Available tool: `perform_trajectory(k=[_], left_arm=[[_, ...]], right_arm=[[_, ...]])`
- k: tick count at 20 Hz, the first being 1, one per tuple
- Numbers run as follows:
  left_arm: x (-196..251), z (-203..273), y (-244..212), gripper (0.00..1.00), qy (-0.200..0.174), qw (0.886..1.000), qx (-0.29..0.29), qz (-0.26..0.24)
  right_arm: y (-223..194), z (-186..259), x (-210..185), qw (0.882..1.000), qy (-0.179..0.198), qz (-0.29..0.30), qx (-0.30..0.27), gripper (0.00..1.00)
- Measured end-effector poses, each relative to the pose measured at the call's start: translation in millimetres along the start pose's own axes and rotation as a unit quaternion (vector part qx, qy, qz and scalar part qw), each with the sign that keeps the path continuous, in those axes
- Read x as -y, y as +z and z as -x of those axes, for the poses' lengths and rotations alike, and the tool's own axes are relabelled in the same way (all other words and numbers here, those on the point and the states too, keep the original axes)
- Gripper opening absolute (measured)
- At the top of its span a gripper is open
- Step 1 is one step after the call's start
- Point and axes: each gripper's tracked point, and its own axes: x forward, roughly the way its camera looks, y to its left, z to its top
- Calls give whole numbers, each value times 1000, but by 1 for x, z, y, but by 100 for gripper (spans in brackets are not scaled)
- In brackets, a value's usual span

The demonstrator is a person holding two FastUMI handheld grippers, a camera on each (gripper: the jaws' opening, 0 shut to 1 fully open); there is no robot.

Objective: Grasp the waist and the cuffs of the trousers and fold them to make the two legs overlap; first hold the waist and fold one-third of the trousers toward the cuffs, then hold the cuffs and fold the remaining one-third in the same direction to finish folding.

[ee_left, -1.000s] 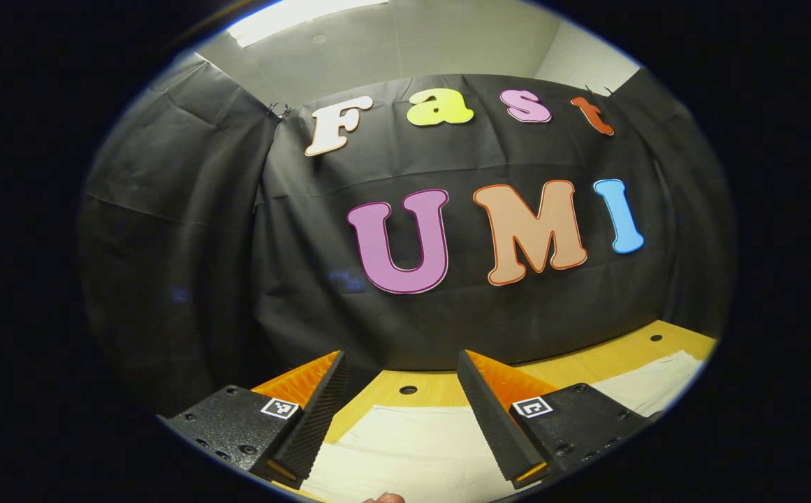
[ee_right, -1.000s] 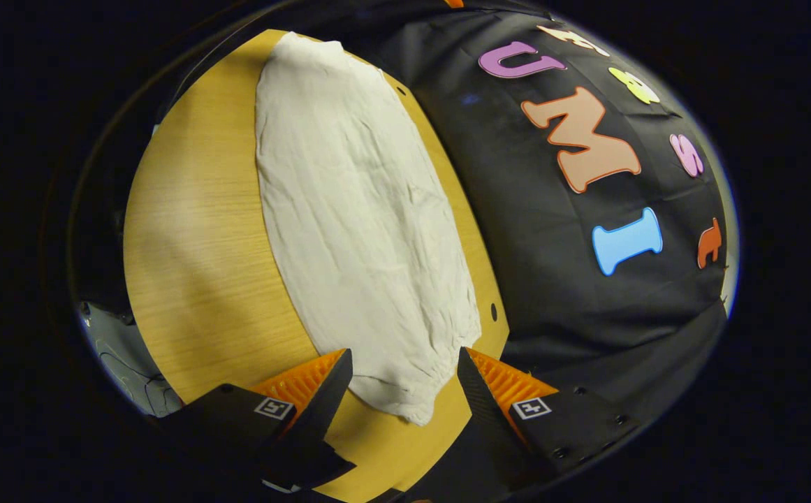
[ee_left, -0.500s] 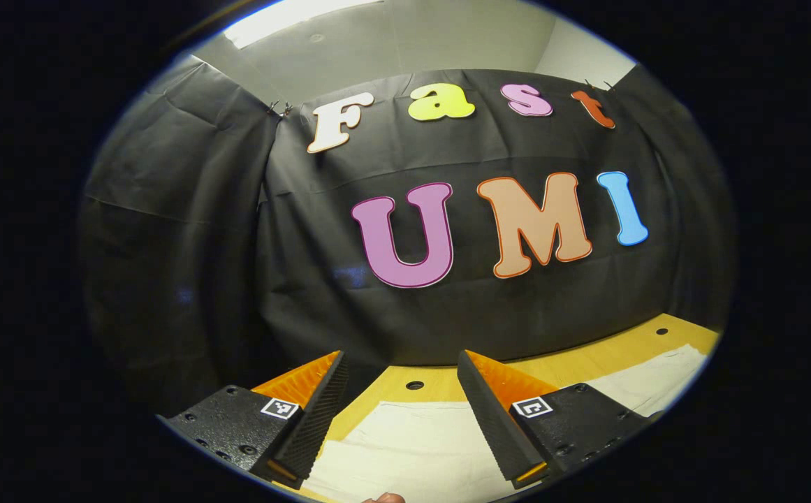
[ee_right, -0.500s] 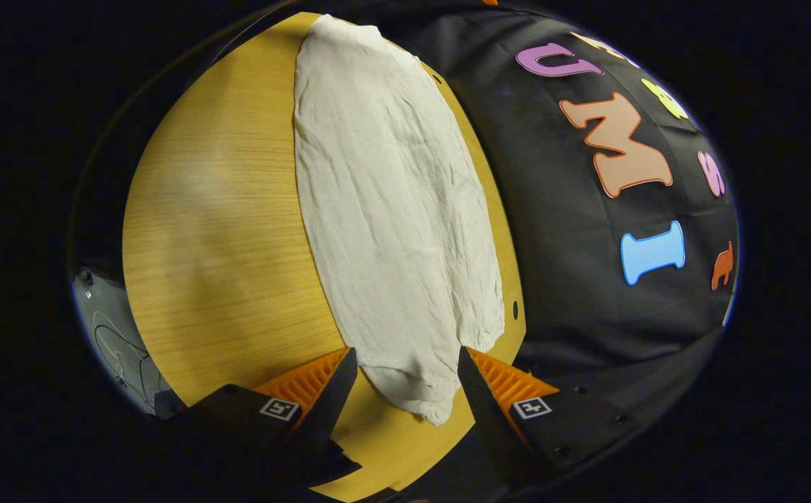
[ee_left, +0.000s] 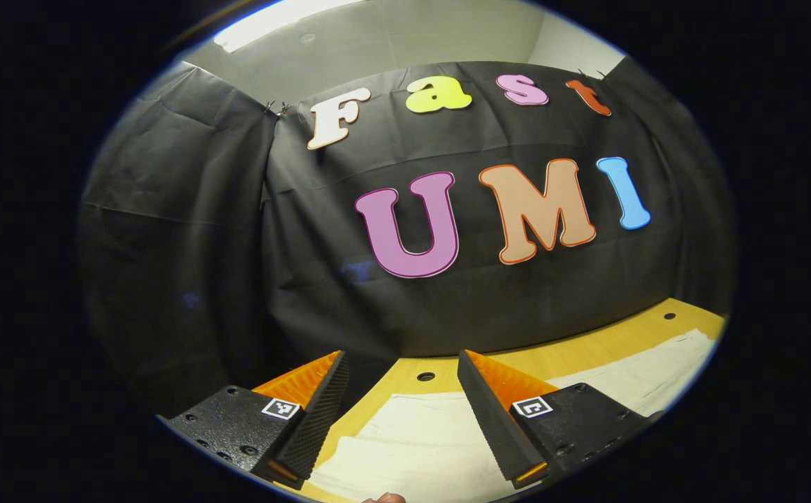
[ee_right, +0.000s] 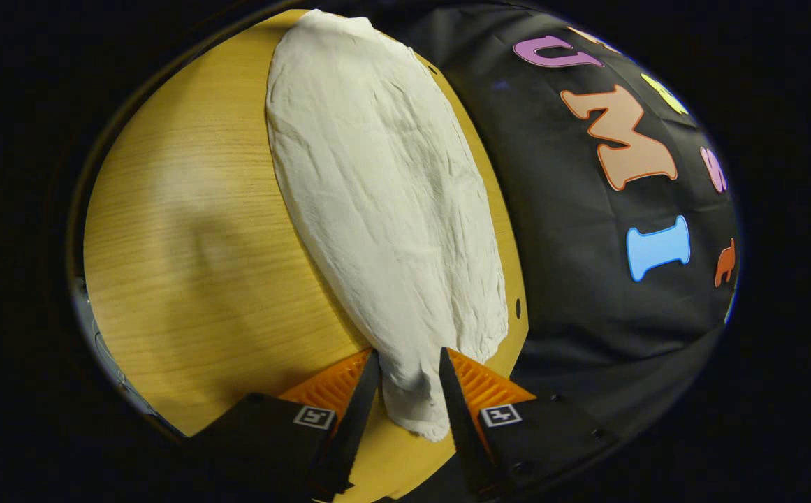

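Cream trousers [ee_right: 377, 181] lie stretched out flat along the far side of a wooden table [ee_right: 188, 244]. In the right gripper view my right gripper [ee_right: 408, 356] has its fingers drawn in on the near end of the trousers, and the cloth is bunched between them. In the left gripper view my left gripper [ee_left: 402, 360] stands open over the other end of the trousers [ee_left: 412, 440], apart from the cloth, pointing at the booth's wall.
The black cloth wall [ee_left: 202, 244] rises right behind the table's far edge [ee_left: 587, 346]. Small round holes [ee_left: 426, 376] mark the tabletop near that edge. Bare wood [ee_right: 167, 293] lies beside the trousers. A fingertip [ee_left: 384, 498] shows at the bottom of the left gripper view.
My right gripper has moved in over the trousers' end and its fingers have narrowed onto the cloth. My left gripper has tipped down slightly and stays open.
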Motion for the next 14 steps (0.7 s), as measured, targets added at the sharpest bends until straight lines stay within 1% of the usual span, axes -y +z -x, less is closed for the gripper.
perform_trajectory(k=[1, 3, 4, 5, 6, 8, 9, 12, 14], left_arm=[[-1, 0, -3, 96, 0, 1000, -2, -5], [-3, 4, -12, 94, -2, 1000, -9, -19], [-3, 5, -19, 94, -6, 999, -14, -30], [-3, 6, -25, 94, -10, 999, -18, -44], [-5, 9, -31, 94, -13, 998, -19, -63], [-8, 14, -42, 94, -24, 994, -23, -106], [-8, 18, -49, 96, -32, 991, -25, -128], [-13, 22, -71, 96, -58, 981, -45, -182], [-18, 26, -89, 96, -78, 971, -64, -216]], right_arm=[[-1, -2, -6, 1000, 16, -6, -5, 53], [1, -1, -12, 1000, 25, -8, -7, 21], [-1, -6, -11, 1000, 21, -7, -7, 16], [-3, 3, -8, 1000, 23, -11, -12, 6], [-1, -3, -9, 999, 25, -25, -15, 11], [-2, -5, -9, 998, 31, -53, -22, 11], [-1, -6, -9, 998, 31, -53, -22, 11], [0, -6, -9, 999, 24, -20, -17, 11], [-1, -7, -9, 999, 22, -19, -16, 11]])
